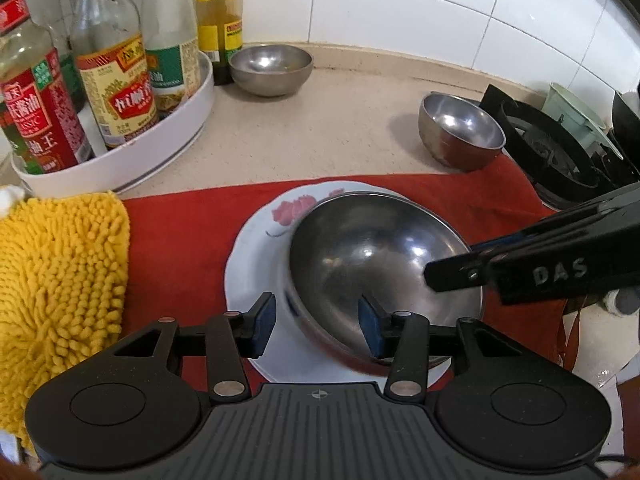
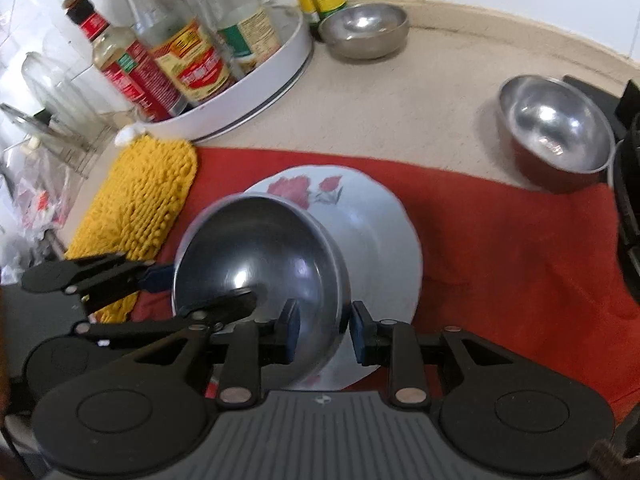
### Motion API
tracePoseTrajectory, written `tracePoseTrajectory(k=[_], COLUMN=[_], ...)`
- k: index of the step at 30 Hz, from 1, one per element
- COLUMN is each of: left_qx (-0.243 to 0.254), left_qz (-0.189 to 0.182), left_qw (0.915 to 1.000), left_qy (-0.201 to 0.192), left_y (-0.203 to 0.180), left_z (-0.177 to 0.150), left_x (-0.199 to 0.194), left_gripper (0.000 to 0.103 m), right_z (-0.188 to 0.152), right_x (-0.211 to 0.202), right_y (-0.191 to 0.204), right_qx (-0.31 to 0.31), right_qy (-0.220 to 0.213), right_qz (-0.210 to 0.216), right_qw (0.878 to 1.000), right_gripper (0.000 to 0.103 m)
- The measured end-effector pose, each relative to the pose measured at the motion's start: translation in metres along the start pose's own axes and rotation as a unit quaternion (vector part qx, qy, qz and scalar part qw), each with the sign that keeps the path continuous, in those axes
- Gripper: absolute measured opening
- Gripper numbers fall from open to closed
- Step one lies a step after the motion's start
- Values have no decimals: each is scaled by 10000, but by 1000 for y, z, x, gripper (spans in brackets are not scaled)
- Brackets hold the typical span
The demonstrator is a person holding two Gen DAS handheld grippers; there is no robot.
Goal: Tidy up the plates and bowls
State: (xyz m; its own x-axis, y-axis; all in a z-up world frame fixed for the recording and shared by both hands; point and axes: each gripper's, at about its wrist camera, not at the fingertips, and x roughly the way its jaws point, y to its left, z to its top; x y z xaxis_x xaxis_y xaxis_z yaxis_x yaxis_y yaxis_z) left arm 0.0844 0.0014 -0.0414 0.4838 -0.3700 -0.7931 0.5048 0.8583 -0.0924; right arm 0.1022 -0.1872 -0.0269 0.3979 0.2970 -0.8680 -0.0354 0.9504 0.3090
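A large steel bowl sits on a white plate painted with red flowers, which lies on a red cloth. My left gripper straddles the bowl's near-left rim, one pad outside and one inside. A gap shows at the pads, so it is open. My right gripper straddles the opposite rim the same way, also open. Two smaller steel bowls stand on the counter, one by the wall and one at the cloth's far right corner.
A round white tray of sauce bottles stands at the back left. A yellow shaggy mat lies left of the plate. A black gas stove borders the right side. White wall tiles close off the back.
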Motion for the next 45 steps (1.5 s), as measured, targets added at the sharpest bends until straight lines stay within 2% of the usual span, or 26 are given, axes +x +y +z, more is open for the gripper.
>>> tracePoseTrajectory(k=[3, 10, 22, 26, 33, 38, 45], left_qx=[10, 106, 428, 466, 338, 0, -131], left_qz=[66, 202, 540, 610, 828, 850, 884], left_qw=[9999, 9991, 9943, 9930, 9911, 9924, 9929], left_qy=[-96, -349, -820, -898, -988, -891, -783], left_y=[2, 3, 0, -1, 7, 16, 9], left_z=[1, 4, 11, 20, 58, 93, 127], left_x=[-6, -23, -47, -47, -29, -4, 29], left_gripper=[60, 62, 73, 75, 81, 81, 80], right_z=[-1, -1, -3, 2, 34, 71, 118], right_x=[-8, -27, -50, -52, -47, -39, -21], right_y=[-4, -8, 8, 10, 0, -13, -33], right_qx=[47, 105, 43, -1, -163, -251, -331], right_qy=[-161, -450, -836, -930, -978, -1045, -991], right_qz=[-85, -252, -275, -221, -190, -238, -228], right_qw=[9998, 9986, 9961, 9954, 9949, 9939, 9943], right_gripper=[28, 29, 31, 34, 35, 36, 37])
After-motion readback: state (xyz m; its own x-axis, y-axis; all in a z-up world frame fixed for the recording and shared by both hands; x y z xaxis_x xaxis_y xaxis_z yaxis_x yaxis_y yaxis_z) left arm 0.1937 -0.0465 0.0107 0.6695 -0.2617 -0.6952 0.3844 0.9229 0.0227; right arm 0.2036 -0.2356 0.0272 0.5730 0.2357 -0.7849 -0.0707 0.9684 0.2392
